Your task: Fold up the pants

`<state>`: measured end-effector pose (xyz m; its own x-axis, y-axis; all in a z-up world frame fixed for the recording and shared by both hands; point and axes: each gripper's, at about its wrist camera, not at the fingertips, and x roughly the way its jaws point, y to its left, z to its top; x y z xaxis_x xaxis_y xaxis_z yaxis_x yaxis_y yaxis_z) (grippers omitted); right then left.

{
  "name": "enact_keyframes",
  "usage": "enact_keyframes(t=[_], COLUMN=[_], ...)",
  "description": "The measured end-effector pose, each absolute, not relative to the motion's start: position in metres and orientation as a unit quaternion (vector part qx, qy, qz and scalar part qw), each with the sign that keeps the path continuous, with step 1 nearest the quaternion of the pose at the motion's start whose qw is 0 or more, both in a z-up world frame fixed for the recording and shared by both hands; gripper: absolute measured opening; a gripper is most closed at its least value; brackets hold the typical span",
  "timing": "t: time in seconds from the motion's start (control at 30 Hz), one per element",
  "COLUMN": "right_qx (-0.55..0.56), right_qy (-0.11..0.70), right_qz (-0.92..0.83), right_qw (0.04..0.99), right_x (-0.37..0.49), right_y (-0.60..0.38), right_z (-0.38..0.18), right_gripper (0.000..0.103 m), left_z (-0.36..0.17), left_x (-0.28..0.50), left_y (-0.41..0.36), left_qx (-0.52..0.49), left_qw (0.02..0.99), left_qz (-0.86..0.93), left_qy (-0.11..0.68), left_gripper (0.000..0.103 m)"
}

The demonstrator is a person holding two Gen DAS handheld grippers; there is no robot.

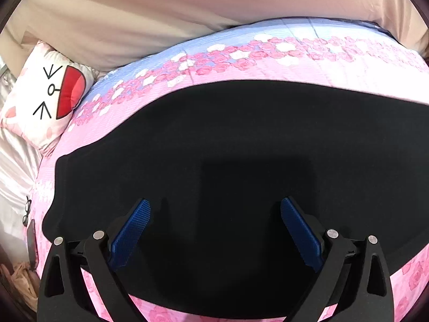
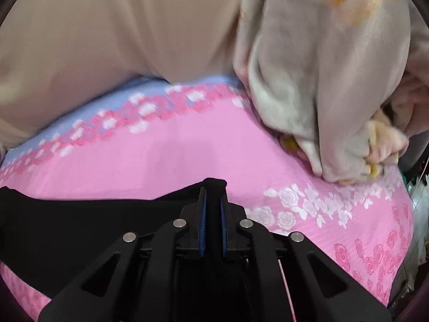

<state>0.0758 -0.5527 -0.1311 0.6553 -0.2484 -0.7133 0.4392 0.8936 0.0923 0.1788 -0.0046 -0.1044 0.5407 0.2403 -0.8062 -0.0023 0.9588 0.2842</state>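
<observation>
The right gripper (image 2: 213, 204) is clenched on an edge of the black pants (image 2: 80, 230), pinching the cloth between its blue pads. The left gripper (image 1: 214, 214) hangs above them with its fingers spread wide, holding nothing. The pants lie flat on a pink rose bedspread (image 1: 268, 69), beside a cartoon-face pillow (image 1: 45, 94).

I've got a pink rose bedspread (image 1: 268, 67), cartoon-face pillow (image 1: 45, 94) at 9 o'clock, and a beige blanket (image 2: 321, 75) bunched at 2 o'clock.
</observation>
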Motion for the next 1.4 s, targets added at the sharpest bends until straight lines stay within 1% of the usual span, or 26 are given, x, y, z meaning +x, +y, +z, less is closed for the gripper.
enact_keyframes(t=[0.07,0.13,0.2,0.3,0.37,0.47,0.5,0.53,0.57,0.63,0.7,0.73,0.83,0.87,0.9,0.93,1.07,1.13,1.2,1.23,1.33,1.37,1.4], right_qx=[0.13,0.13,0.132,0.139,0.139,0.159,0.144,0.136,0.138,0.146,0.166,0.176,0.19,0.198,0.206,0.213,0.21,0.212,0.209,0.2,0.205,0.208,0.194], right_qy=[0.345,0.298,0.281,0.311,0.332,0.342,0.356,0.354,0.332,0.31,0.347,0.346,0.3,0.291,0.292,0.295,0.311,0.316,0.313,0.316,0.335,0.343,0.346], right_qz=[-0.197,-0.214,-0.222,-0.223,-0.219,-0.196,-0.207,-0.215,-0.221,-0.223,-0.242,-0.241,-0.226,-0.219,-0.21,-0.203,-0.195,-0.186,-0.19,-0.195,-0.19,-0.191,-0.197], right_qw=[0.908,0.921,0.924,0.913,0.907,0.905,0.9,0.9,0.906,0.913,0.891,0.889,0.907,0.91,0.91,0.909,0.906,0.906,0.907,0.907,0.9,0.896,0.897], right_x=[0.063,0.033,0.005,-0.015,-0.014,-0.009,-0.004,-0.004,-0.011,-0.021,-0.018,-0.022,-0.049,-0.056,-0.058,-0.057,-0.043,-0.031,-0.02,-0.016,-0.004,-0.001,0.0], right_y=[-0.55,-0.541,-0.535,-0.534,-0.531,-0.526,-0.522,-0.52,-0.52,-0.53,-0.547,-0.549,-0.534,-0.529,-0.527,-0.524,-0.513,-0.512,-0.514,-0.514,-0.518,-0.519,-0.515], right_z=[-0.122,-0.103,-0.094,-0.107,-0.118,-0.136,-0.14,-0.138,-0.127,-0.119,-0.135,-0.136,-0.121,-0.119,-0.121,-0.123,-0.135,-0.137,-0.136,-0.133,-0.138,-0.141,-0.14], right_gripper=[0.03,0.03,0.03,0.031,0.031,0.032,0.024,0.019,0.013,0.013,0.014,0.014,0.018,0.031,0.054,0.06,0.06,0.058,0.049,0.049,0.042,0.034,0.017], left_z=[-0.105,-0.103,-0.102,-0.101,-0.101,-0.103,-0.104,-0.104,-0.103,-0.101,-0.103,-0.104,-0.101,-0.1,-0.099,-0.099,-0.097,-0.094,-0.091,-0.089,-0.087,-0.088,-0.089], left_x=[0.178,0.177,0.176,0.172,0.168,0.16,0.158,0.155,0.153,0.147,0.143,0.141,0.136,0.135,0.134,0.133,0.127,0.122,0.117,0.115,0.112,0.113,0.113], left_y=[-0.006,-0.005,-0.004,-0.006,-0.014,-0.024,-0.027,-0.029,-0.03,-0.029,-0.029,-0.03,-0.03,-0.031,-0.032,-0.035,-0.05,-0.055,-0.058,-0.059,-0.056,-0.056,-0.055], left_qx=[0.129,0.126,0.12,0.112,0.119,0.127,0.129,0.132,0.134,0.126,0.122,0.124,0.117,0.114,0.111,0.111,0.123,0.124,0.124,0.125,0.12,0.118,0.116], left_qw=[0.871,0.871,0.87,0.87,0.87,0.87,0.871,0.871,0.872,0.873,0.872,0.873,0.873,0.874,0.873,0.873,0.875,0.877,0.879,0.879,0.88,0.88,0.88], left_qz=[0.075,0.075,0.072,0.06,0.049,0.035,0.033,0.034,0.034,0.023,0.017,0.018,0.013,0.01,0.005,-0.002,-0.02,-0.029,-0.034,-0.035,-0.034,-0.032,-0.029], left_qy=[0.468,0.47,0.473,0.477,0.476,0.475,0.474,0.472,0.47,0.471,0.474,0.472,0.472,0.473,0.474,0.475,0.468,0.464,0.46,0.458,0.458,0.459,0.46], left_gripper=[0.097,0.097,0.097,0.097,0.097,0.097,0.097,0.097,0.097,0.097,0.097,0.097,0.097,0.097,0.097,0.097,0.097,0.097,0.097,0.097,0.097,0.097,0.097])
